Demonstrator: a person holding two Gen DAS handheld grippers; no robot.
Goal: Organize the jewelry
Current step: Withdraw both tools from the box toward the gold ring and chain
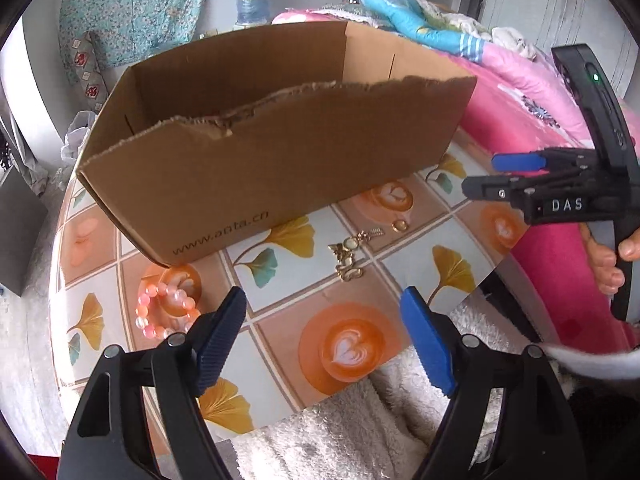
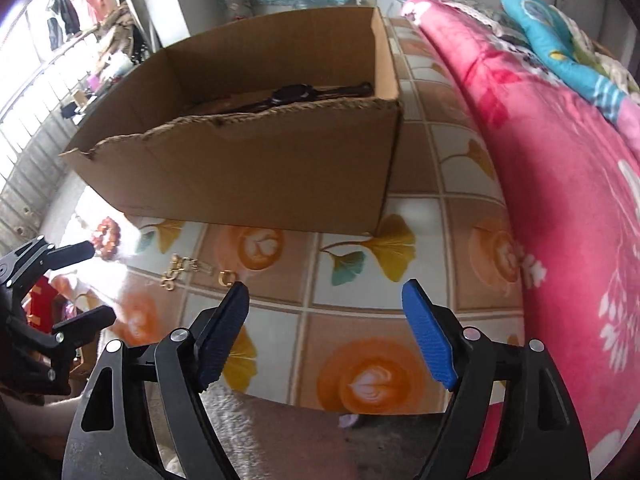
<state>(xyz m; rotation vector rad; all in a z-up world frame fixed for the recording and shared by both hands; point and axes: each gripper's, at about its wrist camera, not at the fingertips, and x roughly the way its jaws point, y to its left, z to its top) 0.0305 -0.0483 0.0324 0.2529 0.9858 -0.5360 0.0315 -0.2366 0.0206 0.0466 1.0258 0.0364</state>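
Note:
An open cardboard box (image 1: 256,168) stands on the tiled table (image 1: 352,312); it also shows in the right wrist view (image 2: 248,176), with a black watch (image 2: 296,94) inside. In front of it lie a gold chain necklace (image 1: 347,258), a gold ring (image 1: 400,225) and a pink bead bracelet (image 1: 166,312). The right wrist view shows the necklace (image 2: 176,270), ring (image 2: 227,277) and bracelet (image 2: 106,238). My left gripper (image 1: 324,312) is open and empty above the table's near edge. My right gripper (image 2: 326,308) is open and empty; it also shows at the right of the left wrist view (image 1: 484,174).
A pink quilt (image 2: 560,200) on a bed borders the table's right side. A fluffy white cloth (image 1: 360,432) lies below the near edge. A water bottle (image 1: 251,0) stands behind the box. The left gripper shows at the left edge of the right wrist view (image 2: 80,284).

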